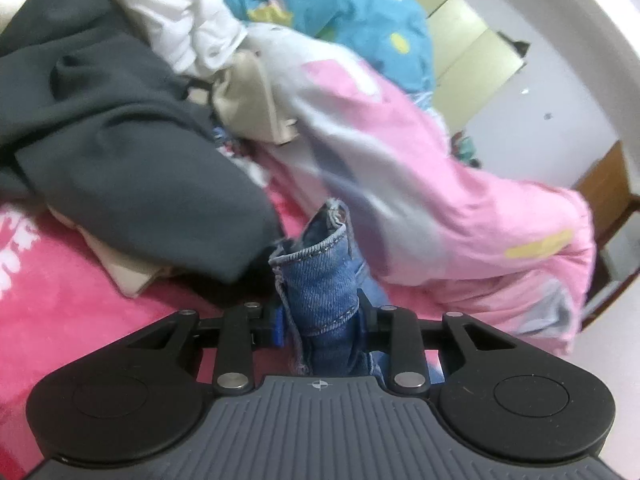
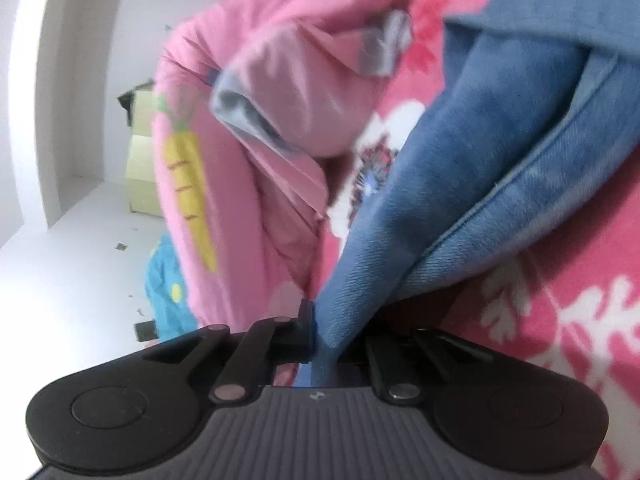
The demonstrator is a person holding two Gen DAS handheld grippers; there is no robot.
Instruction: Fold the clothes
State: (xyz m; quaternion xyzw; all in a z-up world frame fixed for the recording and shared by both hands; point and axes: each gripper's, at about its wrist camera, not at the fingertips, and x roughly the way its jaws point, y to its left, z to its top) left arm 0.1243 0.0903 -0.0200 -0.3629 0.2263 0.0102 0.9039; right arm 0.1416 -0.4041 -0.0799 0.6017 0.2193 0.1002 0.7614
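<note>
On my left wrist camera, the left gripper (image 1: 320, 316) is clamped on a bunched fold of the jeans (image 1: 320, 280). The stitched hem stands up just past the fingers, with a frayed thread hanging down its left side. The jeans sit on the pink blanket (image 1: 52, 300), which covers the surface below. To the left lies a dark grey garment (image 1: 132, 152), draped over a beige piece (image 1: 128, 276) that peeks out underneath. Behind it I see a white garment (image 1: 180, 12) and a tan one (image 1: 256, 100). A pink quilt (image 1: 440, 184) is heaped on the right, and a teal one (image 1: 344, 12) lies beyond it. The picture is somewhat blurred.

On my right wrist camera, the right gripper (image 2: 324, 340) is closed on a thin edge of the jeans (image 2: 460, 184). From the fingers the denim rises up and to the right in a wide fold with a thick seam along it. The blanket (image 2: 560, 320) shows under and right of it. The quilt (image 2: 256, 80), with a yellow carrot print (image 2: 188, 184), is bunched on the left.
</note>
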